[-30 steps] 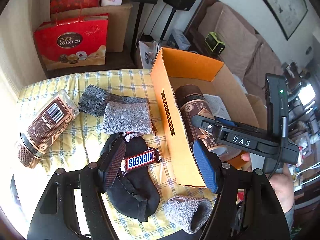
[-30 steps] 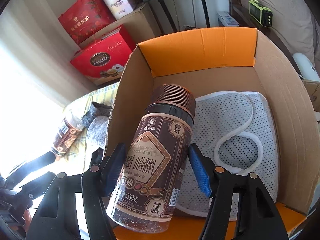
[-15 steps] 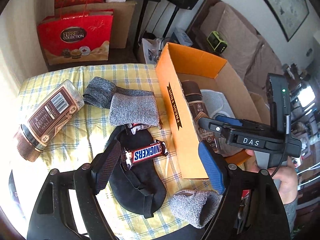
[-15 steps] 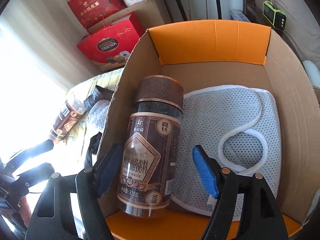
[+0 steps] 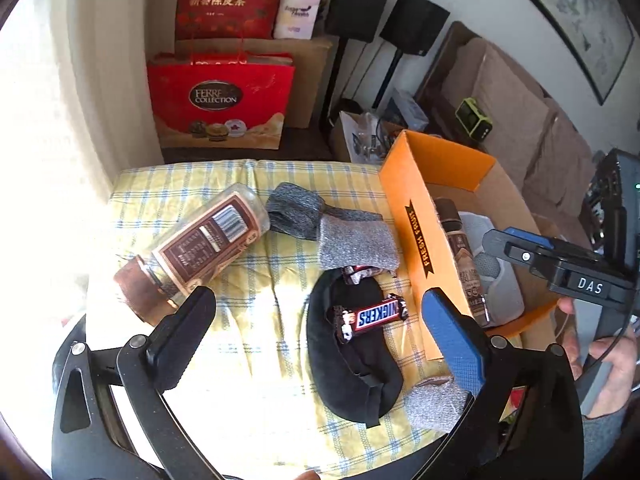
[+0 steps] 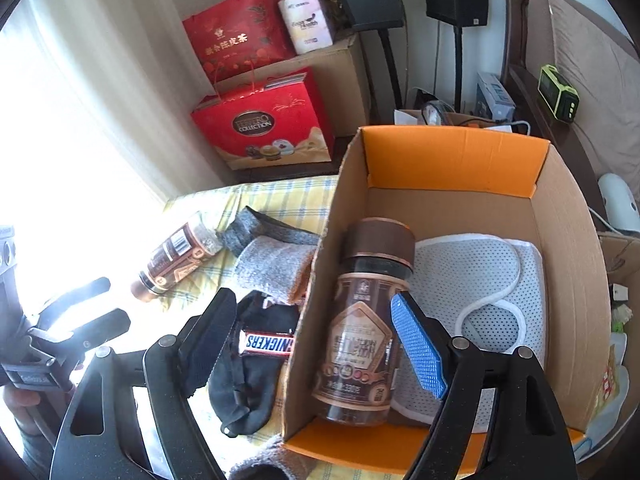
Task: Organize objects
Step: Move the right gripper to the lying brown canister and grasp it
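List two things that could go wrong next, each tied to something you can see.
The jar on the tablecloth lies on its side, so it may roll when nudged. The Snickers bar rests loosely on the black pouch; lifting the pouch first would probably tip it off.

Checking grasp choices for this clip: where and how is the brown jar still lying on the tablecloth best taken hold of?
Probably across the labelled body of the brown jar, mid-length, claw coming from above. It lies on its side on the yellow checked tablecloth, copper cap toward the camera, so its round flanks are free and the fingers can straddle it crosswise.
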Available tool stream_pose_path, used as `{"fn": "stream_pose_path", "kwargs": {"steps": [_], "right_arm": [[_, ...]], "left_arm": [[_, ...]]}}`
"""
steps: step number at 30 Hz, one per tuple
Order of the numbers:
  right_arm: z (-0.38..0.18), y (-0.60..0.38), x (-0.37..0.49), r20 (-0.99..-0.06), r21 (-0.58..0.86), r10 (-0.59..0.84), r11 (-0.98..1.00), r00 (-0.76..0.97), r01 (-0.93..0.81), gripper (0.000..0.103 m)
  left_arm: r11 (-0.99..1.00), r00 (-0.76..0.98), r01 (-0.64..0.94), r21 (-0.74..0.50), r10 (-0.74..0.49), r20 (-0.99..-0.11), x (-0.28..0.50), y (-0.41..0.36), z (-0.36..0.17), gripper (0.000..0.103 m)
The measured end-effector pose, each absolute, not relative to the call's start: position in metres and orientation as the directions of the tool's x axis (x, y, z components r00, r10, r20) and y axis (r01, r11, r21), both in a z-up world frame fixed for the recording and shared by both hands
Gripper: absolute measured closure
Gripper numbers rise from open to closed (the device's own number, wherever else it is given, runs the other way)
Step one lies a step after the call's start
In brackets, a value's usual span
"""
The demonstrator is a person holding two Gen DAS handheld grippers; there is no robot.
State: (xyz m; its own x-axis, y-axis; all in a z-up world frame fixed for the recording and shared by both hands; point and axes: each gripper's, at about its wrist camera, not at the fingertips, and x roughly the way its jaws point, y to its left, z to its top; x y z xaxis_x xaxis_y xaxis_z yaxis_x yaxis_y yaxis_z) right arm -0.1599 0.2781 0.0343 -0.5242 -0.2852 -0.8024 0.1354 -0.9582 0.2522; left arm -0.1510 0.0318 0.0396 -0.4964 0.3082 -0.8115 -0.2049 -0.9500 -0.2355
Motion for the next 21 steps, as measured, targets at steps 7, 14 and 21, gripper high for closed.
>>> {"fn": "stream_pose_path", "kwargs": {"steps": [7,14,21], "right_arm": [[0.041,0.235,-0.169,-0.810,0.227,-0.298,-0.953,-0.505,0.198,0.022],[0.045,0.196,-0.187,-0.813,0.235,-0.328,-0.941,-0.482,0.244,0.021],[0.034,0.151,-0.218,-0.828,0.264,-0.361,-0.926,-0.429,0.270,0.021]], "left_arm": [[-0.970,-0.533,-0.100,-0.220,0.239,-0.812,-0.152,-0.033,0.038,0.000],[-0.973,-0.532,-0.014,-0.232,0.204,-0.822,-0.149,-0.085,0.010,0.000],[-0.958,-0.493,0.053,-0.283,0.222,-0.841,-0.154,-0.112,-0.025,0.000]]}}
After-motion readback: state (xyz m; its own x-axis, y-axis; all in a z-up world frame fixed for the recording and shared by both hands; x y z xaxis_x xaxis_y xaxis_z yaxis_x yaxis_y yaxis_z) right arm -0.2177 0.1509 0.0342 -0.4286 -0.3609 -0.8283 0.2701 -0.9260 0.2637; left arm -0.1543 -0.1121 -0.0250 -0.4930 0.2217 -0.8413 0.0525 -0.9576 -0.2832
